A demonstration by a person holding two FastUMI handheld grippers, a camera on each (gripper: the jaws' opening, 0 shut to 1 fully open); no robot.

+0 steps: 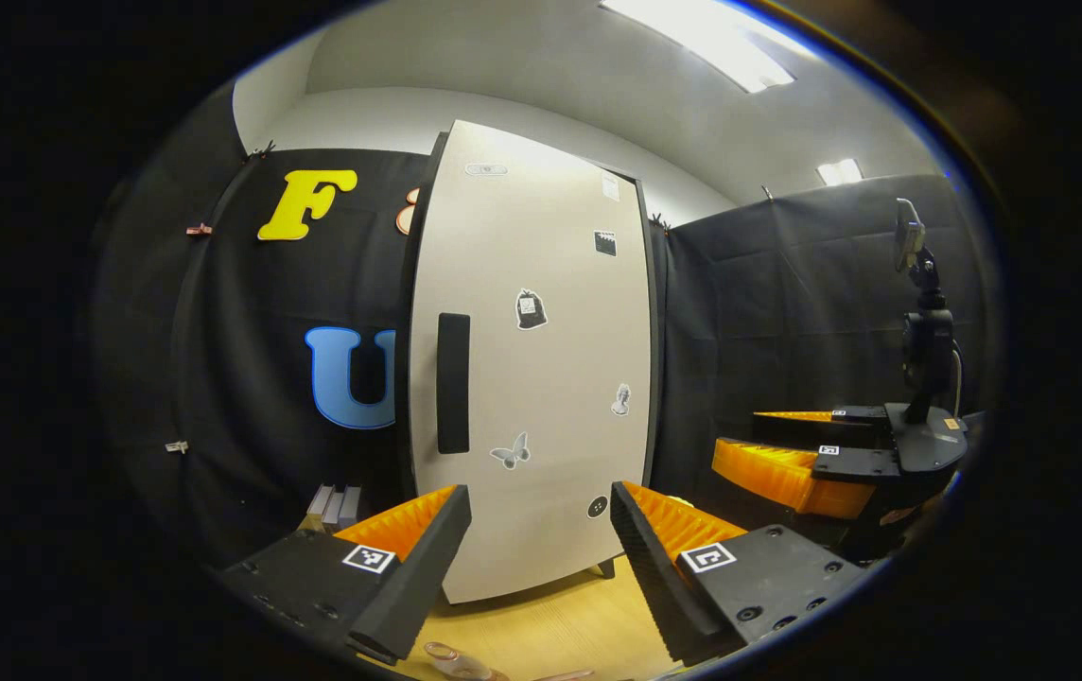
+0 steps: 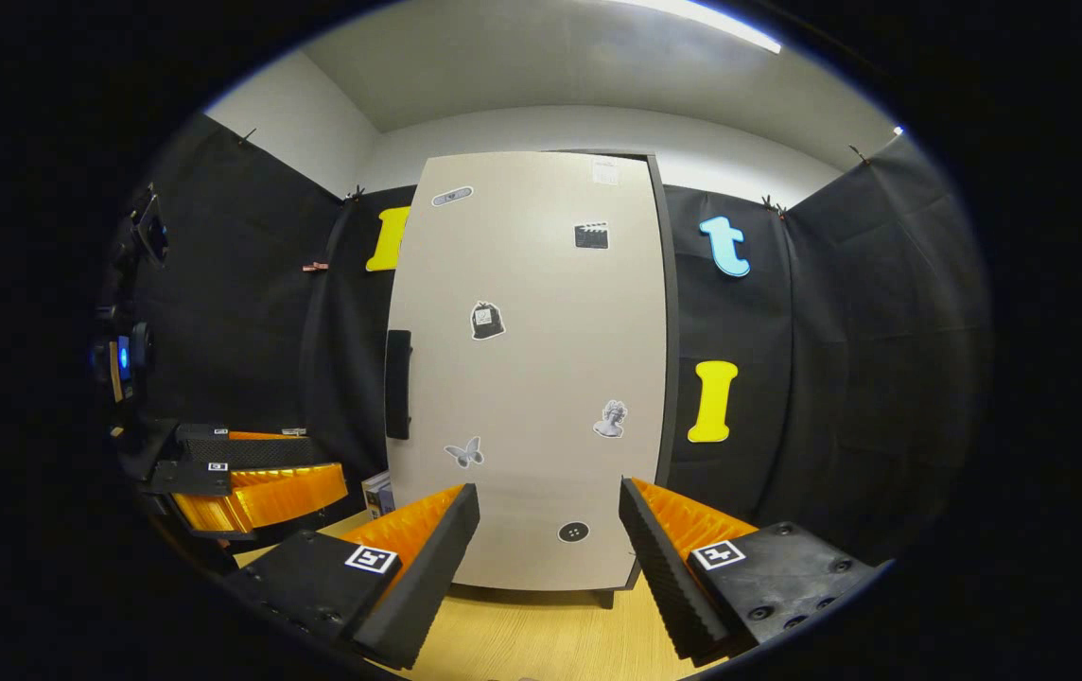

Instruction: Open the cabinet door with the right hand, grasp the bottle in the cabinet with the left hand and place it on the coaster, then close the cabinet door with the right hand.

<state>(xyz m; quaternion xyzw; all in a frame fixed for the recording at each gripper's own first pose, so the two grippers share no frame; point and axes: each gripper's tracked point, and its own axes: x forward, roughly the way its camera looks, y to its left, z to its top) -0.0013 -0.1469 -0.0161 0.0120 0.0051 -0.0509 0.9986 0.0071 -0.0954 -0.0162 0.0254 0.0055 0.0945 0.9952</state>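
Black cloth (image 2: pixel 834 378) hangs as the booth's wall, ahead of the tongs and to both sides. Above it are a pale wall (image 2: pixel 541 132) and a grey ceiling with bright light panels (image 1: pixel 692 38). Under the tongs lies a light wooden bench (image 2: pixel 541 634).

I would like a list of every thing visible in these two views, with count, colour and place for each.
cabinet door: one, pale beige, closed, standing on the table ahead of both grippers.
door handle: one, black, vertical, at the door's left edge.
stickers: several, black and grey, scattered over the door.
table: one, light wood, under the cabinet.
booth cloth: black, behind and beside the cabinet.
ceiling lights: two, white, overhead.
small books or boxes: a few, pale, left of the cabinet foot; kind unclear.
left hand-held gripper: one, fingers apart, facing the door.
right hand-held gripper: one, fingers apart, facing the door.
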